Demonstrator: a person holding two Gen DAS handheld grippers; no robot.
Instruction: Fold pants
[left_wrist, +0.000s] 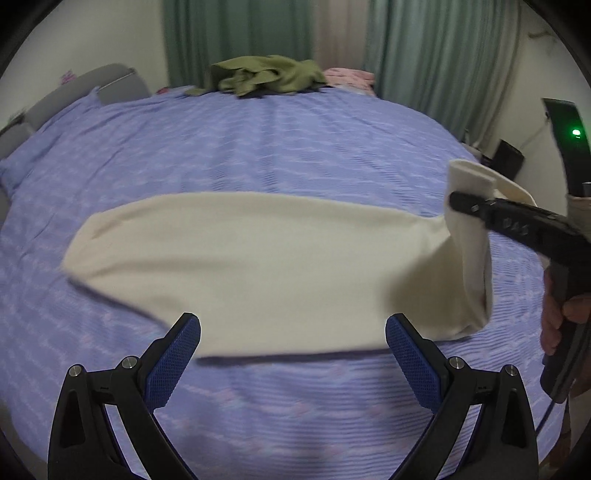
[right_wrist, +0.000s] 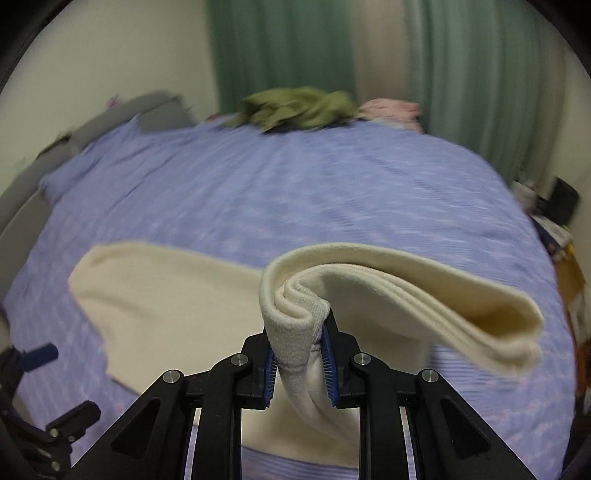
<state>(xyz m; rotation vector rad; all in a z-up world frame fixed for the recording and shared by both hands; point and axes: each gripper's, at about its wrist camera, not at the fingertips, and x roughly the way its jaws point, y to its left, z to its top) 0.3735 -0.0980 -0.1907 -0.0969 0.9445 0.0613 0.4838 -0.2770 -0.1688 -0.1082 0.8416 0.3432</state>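
Right wrist view: cream pants pinched at one end, rest on bed

Right wrist cam shows the right tongs (right_wrist: 299, 354) clenched on a bunched, ribbed end of the cream pants (right_wrist: 166, 306). Blue pads press the cloth from both sides; a thick fold of several layers loops up & hangs off to the right of the tongs, above the bedspread (right_wrist: 295, 184). Picture is blurred w/ motion.

Left wrist cam: left tongs (left_wrist: 293, 347) released, pads wide apart, nothing btw them, just over the near edge of the pants. Most of the garment lies flat across the middle of the purple bed, stretched left to right; its right end is lifted off the bed where the right tongs grip it. A hand (left_wrist: 561, 325) is wrapped round the right tool's handle at the frame's right edge.

Far side of the bed: a crumpled olive green garment (left_wrist: 266, 75), w/ a pink cloth (left_wrist: 349, 77) just beside it. Green curtains (left_wrist: 240, 33) hang behind. Grey headboard (left_wrist: 92, 85) at the left.
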